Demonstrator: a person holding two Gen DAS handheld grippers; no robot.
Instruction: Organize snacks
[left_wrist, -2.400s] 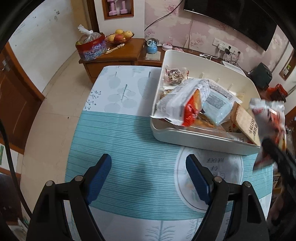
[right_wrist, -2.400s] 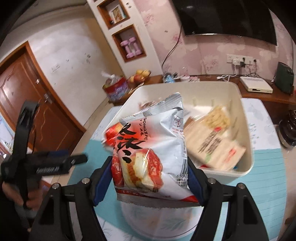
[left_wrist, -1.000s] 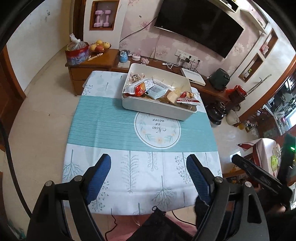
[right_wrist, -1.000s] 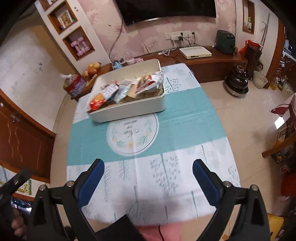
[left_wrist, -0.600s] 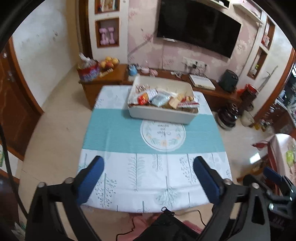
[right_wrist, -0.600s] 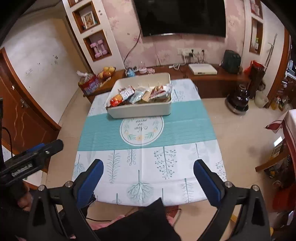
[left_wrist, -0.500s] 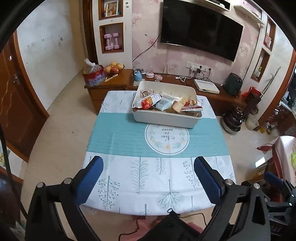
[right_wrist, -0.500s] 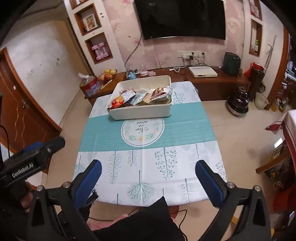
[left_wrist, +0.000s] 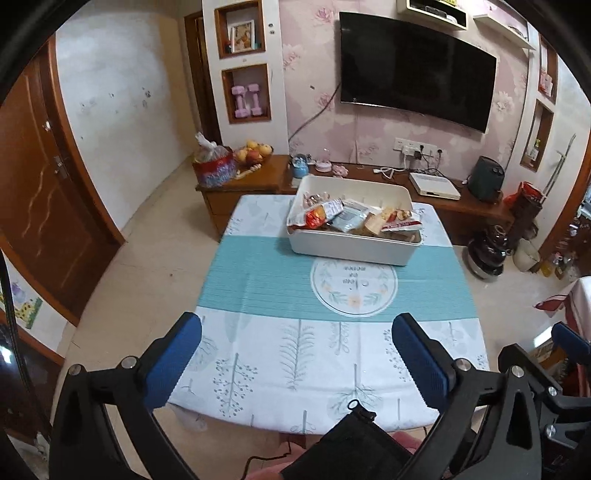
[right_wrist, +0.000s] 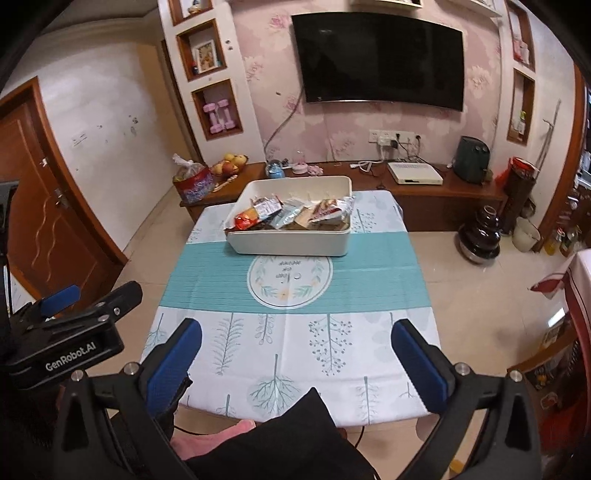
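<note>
A white bin (left_wrist: 347, 251) (right_wrist: 291, 245) stands at the far end of the table and holds several snack packets (left_wrist: 354, 218) (right_wrist: 295, 214). A red and white packet (left_wrist: 400, 223) (right_wrist: 332, 211) lies at the bin's right end. My left gripper (left_wrist: 295, 354) is open and empty, held back over the table's near edge. My right gripper (right_wrist: 295, 354) is open and empty, also far back from the bin. The left gripper's body (right_wrist: 70, 332) shows at the left of the right wrist view.
The table has a white and teal cloth (left_wrist: 258, 280) (right_wrist: 369, 280). Behind it runs a low wooden cabinet (left_wrist: 436, 195) with a fruit bowl (left_wrist: 255, 153) and a red tin (left_wrist: 214, 170). A dark urn (right_wrist: 480, 236) stands on the floor at right.
The right gripper let go of the red and white packet, which now lies in the bin. Both grippers pulled far back and up from the bin and are now nearly still.
</note>
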